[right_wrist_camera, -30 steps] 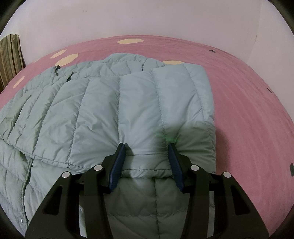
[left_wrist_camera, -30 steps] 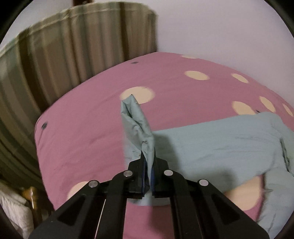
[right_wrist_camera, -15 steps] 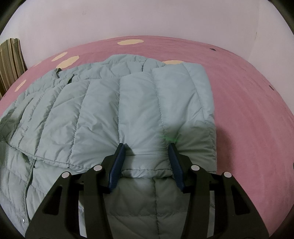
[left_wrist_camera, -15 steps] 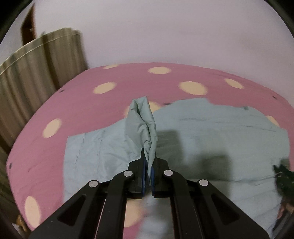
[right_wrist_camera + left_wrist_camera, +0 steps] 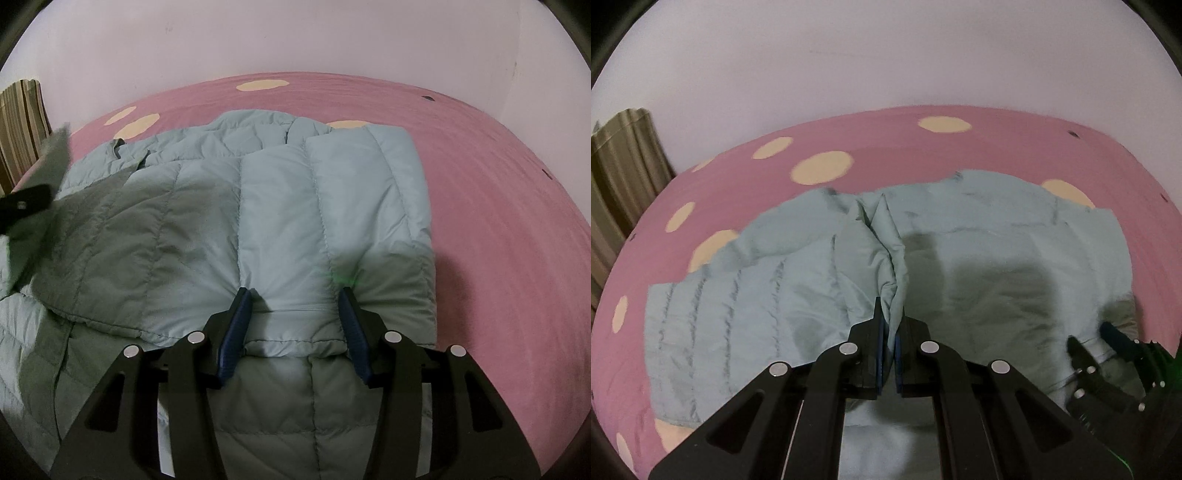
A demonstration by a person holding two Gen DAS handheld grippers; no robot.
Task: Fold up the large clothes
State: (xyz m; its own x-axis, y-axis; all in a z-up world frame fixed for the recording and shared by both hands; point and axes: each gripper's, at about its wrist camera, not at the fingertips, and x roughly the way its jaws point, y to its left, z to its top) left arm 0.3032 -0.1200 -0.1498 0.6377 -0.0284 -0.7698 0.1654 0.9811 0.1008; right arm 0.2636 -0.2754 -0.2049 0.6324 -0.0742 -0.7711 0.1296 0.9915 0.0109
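A pale teal quilted puffer jacket (image 5: 280, 206) lies spread on a pink bed with cream dots (image 5: 498, 192). My left gripper (image 5: 891, 325) is shut on a bunched fold of the jacket (image 5: 882, 243) and holds it up over the jacket's body. My right gripper (image 5: 295, 306) is open, its blue pads (image 5: 236, 328) pressed down on a folded part of the jacket near its right edge. The right gripper also shows in the left wrist view (image 5: 1100, 343), at the lower right. The left gripper with its cloth enters the right wrist view at the far left (image 5: 26, 203).
A white wall (image 5: 886, 55) runs behind the bed. Striped olive curtains (image 5: 617, 177) hang at the left. Bare pink sheet lies to the right of the jacket (image 5: 517, 258).
My left gripper has swung right with the held fold, from beside the bed's left edge to over the jacket's middle. The right gripper has stayed put, open on the jacket.
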